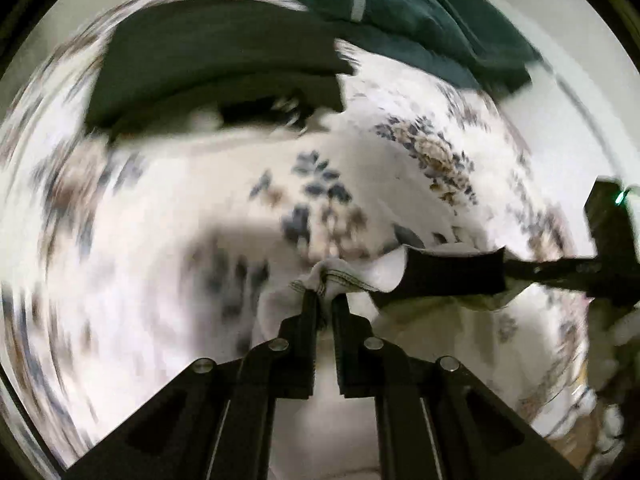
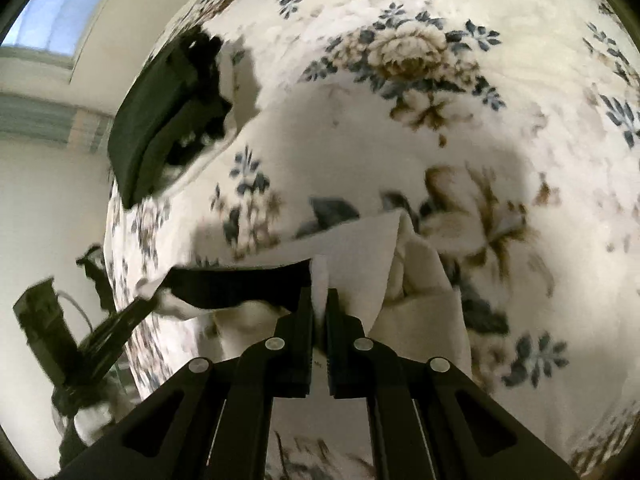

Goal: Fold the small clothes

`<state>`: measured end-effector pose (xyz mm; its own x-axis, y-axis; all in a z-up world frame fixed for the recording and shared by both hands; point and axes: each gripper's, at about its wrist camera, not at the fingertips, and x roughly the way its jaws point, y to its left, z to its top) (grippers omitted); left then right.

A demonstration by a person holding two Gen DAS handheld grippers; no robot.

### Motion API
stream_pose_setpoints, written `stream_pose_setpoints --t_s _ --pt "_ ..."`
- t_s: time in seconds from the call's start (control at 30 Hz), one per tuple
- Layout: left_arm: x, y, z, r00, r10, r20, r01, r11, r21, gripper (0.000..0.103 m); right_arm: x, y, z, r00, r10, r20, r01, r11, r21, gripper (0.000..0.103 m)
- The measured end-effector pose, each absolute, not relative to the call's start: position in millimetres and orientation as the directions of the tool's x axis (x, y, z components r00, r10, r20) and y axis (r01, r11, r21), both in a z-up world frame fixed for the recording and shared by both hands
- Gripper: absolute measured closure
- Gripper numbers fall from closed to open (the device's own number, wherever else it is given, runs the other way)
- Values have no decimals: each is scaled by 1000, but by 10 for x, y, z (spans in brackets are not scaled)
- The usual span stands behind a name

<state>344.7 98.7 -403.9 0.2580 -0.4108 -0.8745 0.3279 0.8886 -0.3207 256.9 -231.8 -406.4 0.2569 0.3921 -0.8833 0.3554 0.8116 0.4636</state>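
Both grippers' jaws clamped on white garment point(image 1: 384, 276), no legible writing

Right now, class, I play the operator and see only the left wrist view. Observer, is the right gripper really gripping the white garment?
Observer: Yes. The right wrist view shows the right gripper shut on an edge of the white garment.
Operator: What else is outside my view?
Observer: A window, upper left, beyond the bed.
Operator: And where does the black folded garment sit?
Observer: The black folded garment lies right at the flowered bedspread's edge, on the window side.
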Motion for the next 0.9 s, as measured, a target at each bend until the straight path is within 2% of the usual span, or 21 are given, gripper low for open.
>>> stream_pose_setpoints --t_s 0.13,0.17,0.23,0.33,0.37,0.4,0.43,0.5,0.63,0.67,0.73,0.77,0.8,0.83,0.87,0.9 --pt "2822 1272 -4215 209 -447 -870 181 892 -414 97 2194 -2229 -4097 197 359 -912 308 861 405 98" --pt "2706 1253 -4307 186 -449 -874 158 892 -424 94 2093 -2214 -4142 172 359 -917 302 867 396 98" --pt "2462 1324 -4494 109 -462 -880 100 886 -453 93 1905 -2200 -4321 80 377 -923 305 872 382 96" --pt "2186 1417 -4700 26 -433 -901 27 901 -432 79 1676 -2253 -4622 -83 418 -905 366 857 362 81" --pt "2138 1467 -4729 22 -439 -898 2 898 -439 71 1604 -2293 -4679 -110 433 -895 388 848 362 76" --pt "2124 1519 -4738 30 -448 -893 -23 893 -449 64 1533 -2355 -4706 -118 442 -889 414 836 360 66" --pt "2146 1574 -4733 45 -468 -883 -56 881 -470 63 1491 -2407 -4710 -109 447 -888 433 825 363 59" --pt "2264 1653 -4703 92 -492 -866 -107 859 -500 49 1419 -2551 -4694 -56 474 -879 492 779 389 57" --pt "2700 1625 -4768 159 -511 -845 -142 835 -532 47 1471 -2728 -4706 71 546 -835 570 665 483 57" --pt "2777 1577 -4819 158 -504 -849 -135 841 -524 47 1517 -2754 -4751 104 559 -823 591 631 503 57" --pt "2894 1456 -4906 159 -507 -847 -107 844 -525 55 1583 -2763 -4834 125 579 -805 613 593 522 57" --pt "2932 1397 -4933 154 -499 -853 -91 852 -515 94 1625 -2733 -4924 116 594 -796 620 583 525 57" --pt "2942 1344 -4946 145 -488 -861 -83 861 -502 98 1655 -2712 -4957 106 587 -803 625 589 513 59" --pt "2929 1312 -4929 157 -493 -856 -80 858 -508 98 1678 -2690 -4963 104 574 -812 623 599 503 83" --pt "2893 1301 -4895 176 -493 -852 -79 856 -511 98 1688 -2643 -4946 104 555 -825 608 621 494 96" --pt "2834 1361 -4840 193 -486 -853 -84 858 -508 98 1700 -2603 -4900 100 535 -839 588 648 483 96"
